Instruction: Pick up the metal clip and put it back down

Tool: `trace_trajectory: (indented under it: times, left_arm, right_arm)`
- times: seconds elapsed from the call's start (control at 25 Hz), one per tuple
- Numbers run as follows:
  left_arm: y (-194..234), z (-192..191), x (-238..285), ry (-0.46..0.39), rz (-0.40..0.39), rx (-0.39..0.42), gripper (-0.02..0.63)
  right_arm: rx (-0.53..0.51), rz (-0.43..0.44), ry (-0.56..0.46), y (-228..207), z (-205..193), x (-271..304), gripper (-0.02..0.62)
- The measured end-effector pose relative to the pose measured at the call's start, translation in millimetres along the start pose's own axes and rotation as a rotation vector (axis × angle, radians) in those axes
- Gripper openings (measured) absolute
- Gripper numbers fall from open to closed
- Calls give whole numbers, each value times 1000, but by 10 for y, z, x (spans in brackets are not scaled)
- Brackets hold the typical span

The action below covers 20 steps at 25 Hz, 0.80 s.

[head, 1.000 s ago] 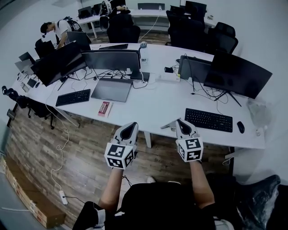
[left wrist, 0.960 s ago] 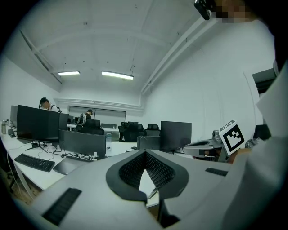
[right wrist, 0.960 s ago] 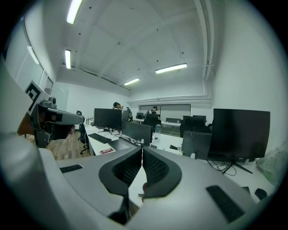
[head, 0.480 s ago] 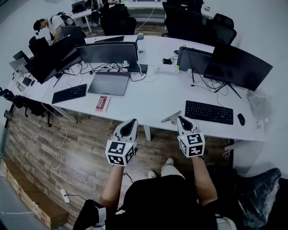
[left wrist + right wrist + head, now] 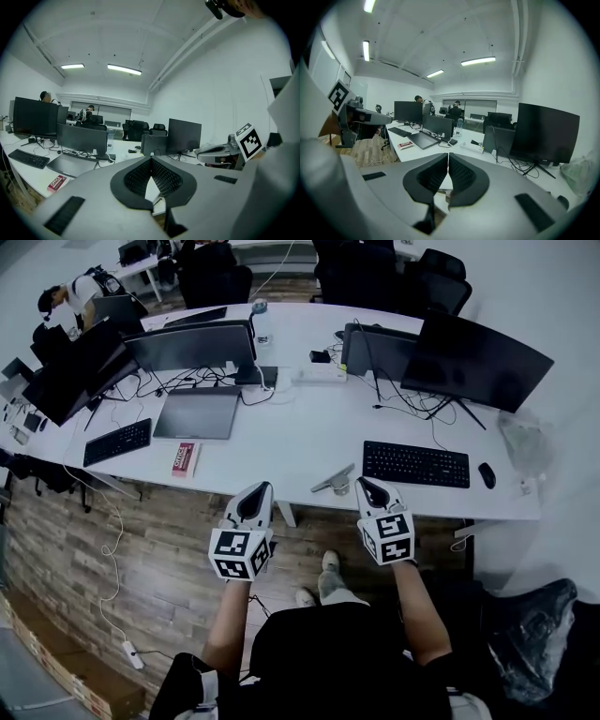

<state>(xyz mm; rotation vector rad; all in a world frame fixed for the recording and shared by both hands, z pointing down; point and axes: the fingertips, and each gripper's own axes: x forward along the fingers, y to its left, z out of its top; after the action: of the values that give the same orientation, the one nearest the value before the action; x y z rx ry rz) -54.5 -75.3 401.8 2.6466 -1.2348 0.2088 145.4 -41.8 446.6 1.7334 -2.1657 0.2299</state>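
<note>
Two tongs hang side by side over the near edge of a long white desk (image 5: 291, 442), one in each of the person's hands, both pointing away from the body and slightly downward.

The left tongs (image 5: 261, 491) are closed. Their own view shows the tips meeting, with nothing between the ribbed pads. The right tongs (image 5: 364, 486) are closed too, pads pressed together along their length and holding nothing.

The metal clip (image 5: 333, 479) lies on the desk right at its near edge, a slim silvery piece set at a slant. It sits between the two tongs and much nearer the right pair, whose tip seems to stand just beside it without touching, though the head view is too coarse to be sure.

To the right of the clip, a black keyboard (image 5: 415, 464) lies parallel to the desk edge, with a black mouse (image 5: 486, 474) beyond its right end. A dark monitor (image 5: 480, 360) stands behind them.

To the left of the clip, a red-and-white box (image 5: 183, 458) rests near the edge. Behind the box is a flat grey laptop (image 5: 197, 413), and a second keyboard (image 5: 117, 442) lies further left.

A wood-plank floor (image 5: 141, 549) shows beneath the left tongs.
</note>
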Motion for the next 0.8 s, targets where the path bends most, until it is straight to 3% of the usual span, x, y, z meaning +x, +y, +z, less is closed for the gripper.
trace_trajectory:
  times: [0.52,0.8]
  left_arm:
    - [-203,-383,691,105,-30,-21,15]
    - [-268,-611,946,161,-47,-38,15]
  right_arm:
    - [29,10,86,-406,-289,394,26]
    - [65,20,167,-518,-675,588,26]
